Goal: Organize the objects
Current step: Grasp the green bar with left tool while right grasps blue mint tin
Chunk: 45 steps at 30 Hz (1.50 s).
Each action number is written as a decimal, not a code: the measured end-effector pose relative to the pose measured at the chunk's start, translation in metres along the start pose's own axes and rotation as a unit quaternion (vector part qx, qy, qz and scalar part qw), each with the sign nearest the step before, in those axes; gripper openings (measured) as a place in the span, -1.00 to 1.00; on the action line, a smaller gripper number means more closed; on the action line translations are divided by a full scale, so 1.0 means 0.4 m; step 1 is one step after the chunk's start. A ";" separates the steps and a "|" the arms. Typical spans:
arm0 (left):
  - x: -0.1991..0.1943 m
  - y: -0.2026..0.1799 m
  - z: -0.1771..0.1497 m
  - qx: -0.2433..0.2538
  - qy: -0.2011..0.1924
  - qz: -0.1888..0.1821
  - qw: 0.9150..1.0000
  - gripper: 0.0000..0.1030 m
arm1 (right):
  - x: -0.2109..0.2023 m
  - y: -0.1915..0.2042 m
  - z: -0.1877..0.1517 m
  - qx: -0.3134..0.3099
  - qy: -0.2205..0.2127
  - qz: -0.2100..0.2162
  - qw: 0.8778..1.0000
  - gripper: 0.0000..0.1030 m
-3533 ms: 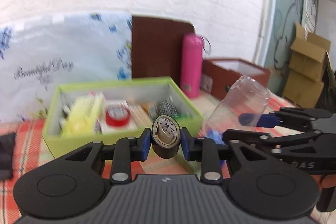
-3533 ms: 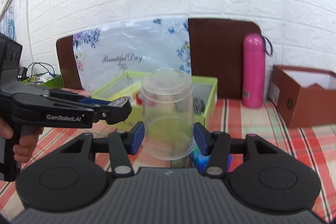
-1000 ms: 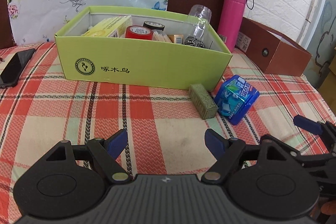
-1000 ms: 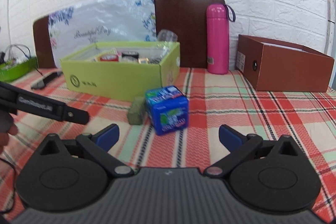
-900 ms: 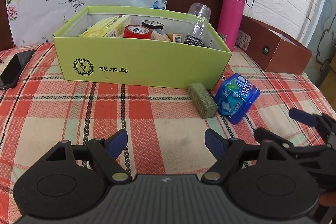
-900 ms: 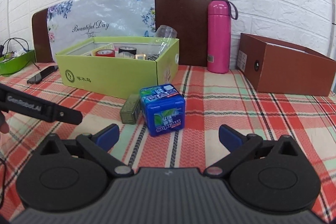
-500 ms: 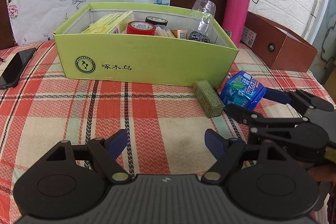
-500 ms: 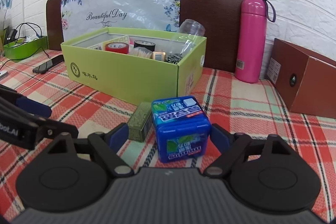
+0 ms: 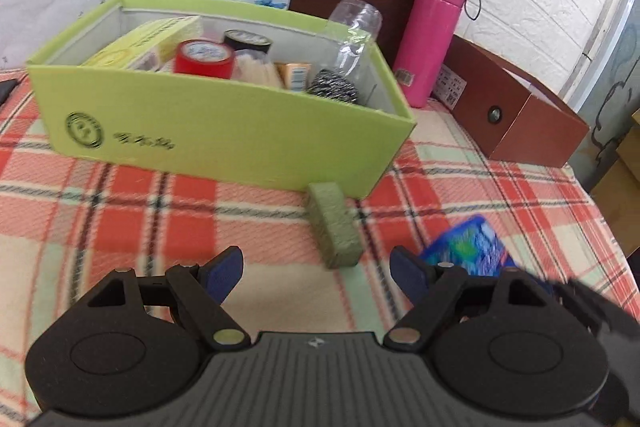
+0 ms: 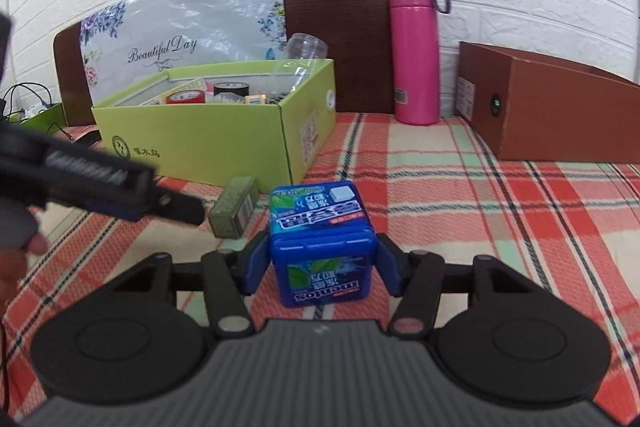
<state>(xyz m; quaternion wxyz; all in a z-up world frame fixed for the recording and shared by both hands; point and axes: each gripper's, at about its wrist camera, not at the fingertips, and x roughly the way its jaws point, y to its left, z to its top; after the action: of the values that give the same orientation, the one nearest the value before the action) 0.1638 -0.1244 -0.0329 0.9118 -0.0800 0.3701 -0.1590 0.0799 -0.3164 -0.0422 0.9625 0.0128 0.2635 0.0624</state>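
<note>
My right gripper (image 10: 322, 269) is shut on the blue mint box (image 10: 322, 241), its blue pads against both sides; the box also shows blurred in the left wrist view (image 9: 468, 247). My left gripper (image 9: 318, 271) is open and empty, just short of the small green block (image 9: 334, 229), which lies on the cloth in front of the lime-green box (image 9: 224, 135). The block also shows in the right wrist view (image 10: 234, 207). The lime-green box (image 10: 192, 143) holds a red tape roll (image 9: 204, 57), a black tape roll (image 9: 247, 40), a clear cup (image 9: 354, 27) and a steel scourer (image 9: 334, 89).
A pink flask (image 10: 414, 51) stands at the back by the wall. A brown open box (image 10: 556, 107) sits at the right. A plaid cloth (image 9: 120, 211) covers the table. A floral bag (image 10: 180, 39) leans behind the lime-green box.
My right gripper has closed its jaws onto the blue mint box. My left gripper has moved forward and right toward the small green block, still open.
</note>
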 end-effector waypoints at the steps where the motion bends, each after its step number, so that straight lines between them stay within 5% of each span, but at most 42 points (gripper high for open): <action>1: 0.012 -0.013 0.006 0.003 -0.005 0.002 1.000 0.62 | -0.011 -0.003 -0.007 0.005 0.000 -0.004 1.000 0.08; 7: 0.091 -0.050 0.020 0.040 0.010 0.016 0.999 0.53 | -0.059 -0.013 -0.032 0.027 -0.003 -0.013 1.000 0.08; 8: 0.103 -0.046 0.018 0.043 0.019 0.017 0.999 0.27 | -0.063 -0.012 -0.033 0.025 -0.002 -0.013 1.000 0.08; 14: 0.073 -0.015 -0.006 0.085 0.011 0.020 0.996 -0.53 | -0.069 0.005 -0.032 0.030 0.005 0.002 1.000 0.08; 29: -0.163 0.145 -0.165 0.133 0.024 0.021 0.991 -0.54 | -0.087 0.179 -0.041 -0.008 0.032 0.101 0.994 0.09; 37: -0.153 0.143 -0.143 0.128 0.003 0.027 0.991 -0.31 | -0.073 0.216 -0.031 -0.039 0.032 0.090 0.995 0.32; 45: -0.133 0.139 -0.145 0.128 0.009 0.020 0.992 -0.32 | -0.053 0.224 -0.037 -0.050 0.047 0.093 0.993 0.10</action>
<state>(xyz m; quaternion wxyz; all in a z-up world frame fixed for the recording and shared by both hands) 0.0998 -0.0555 -0.0543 0.9141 0.0460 0.3565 -0.1879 0.0443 -0.2304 -0.0390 0.9386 -0.0143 0.3025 0.1653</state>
